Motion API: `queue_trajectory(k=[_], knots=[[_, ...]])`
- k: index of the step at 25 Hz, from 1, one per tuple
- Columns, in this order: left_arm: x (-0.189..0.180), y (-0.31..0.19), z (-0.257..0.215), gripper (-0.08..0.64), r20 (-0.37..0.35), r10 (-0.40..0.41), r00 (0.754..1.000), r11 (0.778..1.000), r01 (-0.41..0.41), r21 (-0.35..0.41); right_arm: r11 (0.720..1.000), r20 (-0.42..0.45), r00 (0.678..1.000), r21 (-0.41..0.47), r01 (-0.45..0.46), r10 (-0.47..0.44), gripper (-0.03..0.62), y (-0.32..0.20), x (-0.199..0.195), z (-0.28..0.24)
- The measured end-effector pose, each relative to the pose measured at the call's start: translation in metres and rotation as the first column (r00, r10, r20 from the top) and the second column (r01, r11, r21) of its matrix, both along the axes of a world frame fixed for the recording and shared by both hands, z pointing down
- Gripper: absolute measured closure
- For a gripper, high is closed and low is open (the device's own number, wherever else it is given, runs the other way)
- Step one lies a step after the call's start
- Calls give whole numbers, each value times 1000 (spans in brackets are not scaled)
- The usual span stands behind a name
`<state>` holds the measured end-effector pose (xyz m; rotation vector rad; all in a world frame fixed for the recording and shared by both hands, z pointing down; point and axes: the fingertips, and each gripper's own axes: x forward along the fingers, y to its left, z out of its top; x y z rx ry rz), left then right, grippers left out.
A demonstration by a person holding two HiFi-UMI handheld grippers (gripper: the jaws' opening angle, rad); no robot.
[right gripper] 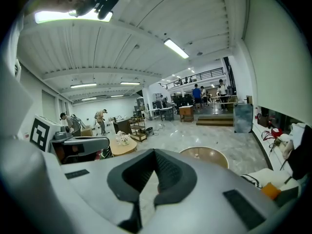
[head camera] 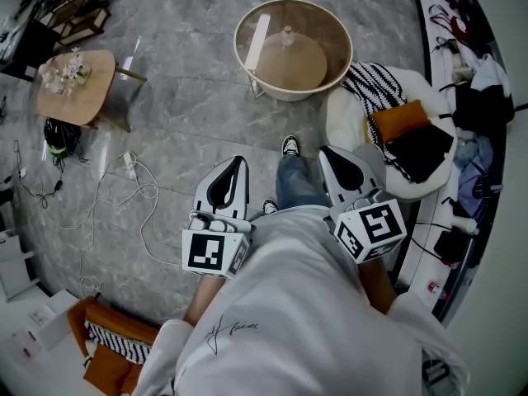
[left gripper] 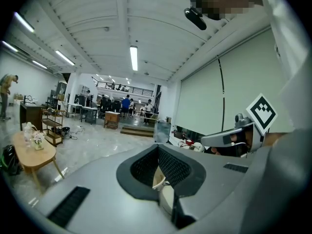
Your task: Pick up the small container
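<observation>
Down by my tummy, both grippers are held in the air, well apart from any table. My left gripper (head camera: 238,165) has its jaws pressed together with nothing in them. My right gripper (head camera: 328,153) is squeezed tight too and holds nothing. I cannot find the container for sure. Ahead of my shoes stands a round table (head camera: 247,52), and a small thing (head camera: 287,33) sits at the middle of its top. I think that may be it, but it is too tiny to be sure. Off to my left is a wood table (head camera: 91,89) with flowers (head camera: 70,68), so it could be there too. To do this step well, I think I should walk closer first. Then I should point one gripper at the thing and spread its jaws before I get there. I should come from the side so the jaws go around its middle and do not knock it over. The small thing looks like it stands straight up, so its long way would go up and down
</observation>
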<state>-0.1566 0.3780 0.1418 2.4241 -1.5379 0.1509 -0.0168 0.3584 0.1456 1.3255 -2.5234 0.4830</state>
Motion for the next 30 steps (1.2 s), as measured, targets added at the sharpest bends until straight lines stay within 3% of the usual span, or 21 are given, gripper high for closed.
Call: queue_trajectory(k=[19, 30], knots=[[48, -175, -4, 545, 50, -19, 999, 999, 21, -35, 999, 74, 996, -5, 45, -44, 577, -179, 50, 4], [79, -249, 4, 544, 75, -10, 997, 1000, 12, -26, 999, 96, 995, -26, 40, -38, 577, -251, 82, 26]])
